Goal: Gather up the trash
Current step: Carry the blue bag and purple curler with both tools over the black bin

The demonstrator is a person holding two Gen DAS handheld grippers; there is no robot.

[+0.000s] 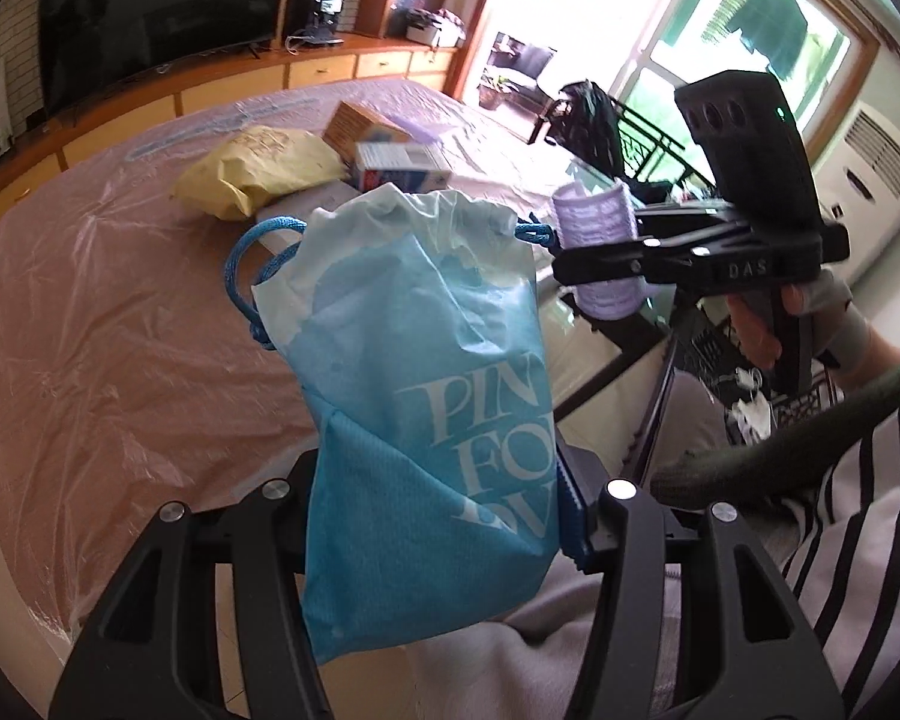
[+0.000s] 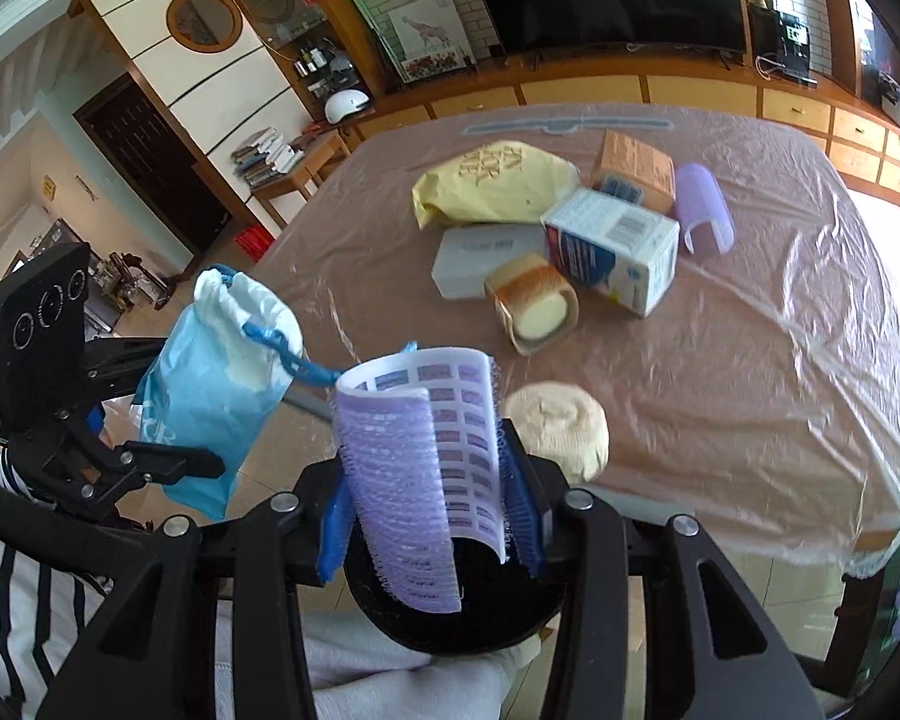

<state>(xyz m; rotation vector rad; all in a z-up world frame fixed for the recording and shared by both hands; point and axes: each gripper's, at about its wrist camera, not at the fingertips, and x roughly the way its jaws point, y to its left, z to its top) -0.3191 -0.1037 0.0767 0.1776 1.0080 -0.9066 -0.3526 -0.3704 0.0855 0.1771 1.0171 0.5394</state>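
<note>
Curler headed for the blue bag

The left gripper (image 2: 150, 462) pinches the blue drawstring bag (image 2: 210, 384) upright, mouth upward, likely to receive trash. Just right of the bag, the right gripper (image 2: 432, 516) clamps a purple hair curler (image 2: 414, 480). Further right of the bag, a milk carton (image 2: 615, 249) and tape roll (image 2: 531, 303) wait on the plastic-covered table (image 2: 750, 360).

I have the left gripper (image 1: 450, 516) raised with its fingers (image 1: 573, 516) pointing forward and closed on the lower part of the blue drawstring bag (image 1: 426, 372), which stands upright between them. My right gripper (image 2: 429, 504) sits just beside it at about the same height, fingers (image 2: 522, 510) clamped on the purple hair roller (image 2: 420, 480). In the left view, my right hand (image 1: 810, 324) wraps its handle.
</note>
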